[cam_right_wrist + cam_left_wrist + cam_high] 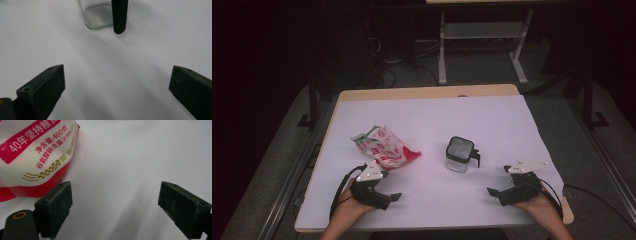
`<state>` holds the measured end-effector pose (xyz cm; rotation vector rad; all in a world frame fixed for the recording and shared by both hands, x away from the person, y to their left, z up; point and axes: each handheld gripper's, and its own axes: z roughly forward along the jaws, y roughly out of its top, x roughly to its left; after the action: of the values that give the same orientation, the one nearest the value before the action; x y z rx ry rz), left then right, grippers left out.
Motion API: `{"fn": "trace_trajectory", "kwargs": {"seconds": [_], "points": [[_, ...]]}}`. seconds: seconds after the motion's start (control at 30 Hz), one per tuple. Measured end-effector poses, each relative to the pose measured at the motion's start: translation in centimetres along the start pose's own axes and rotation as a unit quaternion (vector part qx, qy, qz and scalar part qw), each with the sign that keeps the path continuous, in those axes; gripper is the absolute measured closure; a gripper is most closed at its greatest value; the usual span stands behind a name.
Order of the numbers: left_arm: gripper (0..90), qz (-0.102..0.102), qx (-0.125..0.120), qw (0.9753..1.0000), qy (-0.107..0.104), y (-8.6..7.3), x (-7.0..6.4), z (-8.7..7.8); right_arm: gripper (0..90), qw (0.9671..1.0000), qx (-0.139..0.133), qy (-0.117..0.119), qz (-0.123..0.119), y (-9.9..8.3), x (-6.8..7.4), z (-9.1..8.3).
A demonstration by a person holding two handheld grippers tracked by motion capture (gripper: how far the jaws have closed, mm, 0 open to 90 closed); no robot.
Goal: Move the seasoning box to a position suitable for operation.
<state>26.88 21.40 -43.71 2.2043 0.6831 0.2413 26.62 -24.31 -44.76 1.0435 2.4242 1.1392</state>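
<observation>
A white-covered table (432, 120) is sitting in a dark room, the bag (382, 146) lying diagonally, red end toward the jar (459, 155), both the left gripper (384, 192) and the right gripper (498, 181) gaping empty.

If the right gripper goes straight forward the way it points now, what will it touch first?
Probably the glass jar: the right gripper, jaws open, points at its base, with bare white table between. The jar's black handle hangs on the near side and may be met first; depth is unclear.

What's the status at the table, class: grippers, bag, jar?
Left gripper open, empty, near the bag. Right gripper open, empty, facing the jar. Bag lying flat, jar upright, lid on. Nothing between.
</observation>
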Motion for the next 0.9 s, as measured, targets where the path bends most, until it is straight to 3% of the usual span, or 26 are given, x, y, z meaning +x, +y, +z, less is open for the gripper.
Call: {"fn": "trace_trajectory", "kwargs": {"seconds": [0.3, 0.5, 0.9], "points": [[12.1, -0.005, -0.003, 1.0000, -0.007, -0.1, -0.1, 0.3, 0.0, 0.9999, -0.011, 0.007, 0.004, 0.3, -0.1, -0.2], [12.2, -0.010, -0.008, 0.9999, -0.009, -0.3, -0.1, 0.3, 0.0, 0.9999, 0.002, 0.015, 0.003, 1.0, -0.2, -0.2], [12.3, -0.004, -0.009, 0.9999, -0.012, -0.3, -0.2, 0.4, 0.0, 0.9997, 0.013, 0.016, -0.014, 3.8, -0.4, -0.7]]}}
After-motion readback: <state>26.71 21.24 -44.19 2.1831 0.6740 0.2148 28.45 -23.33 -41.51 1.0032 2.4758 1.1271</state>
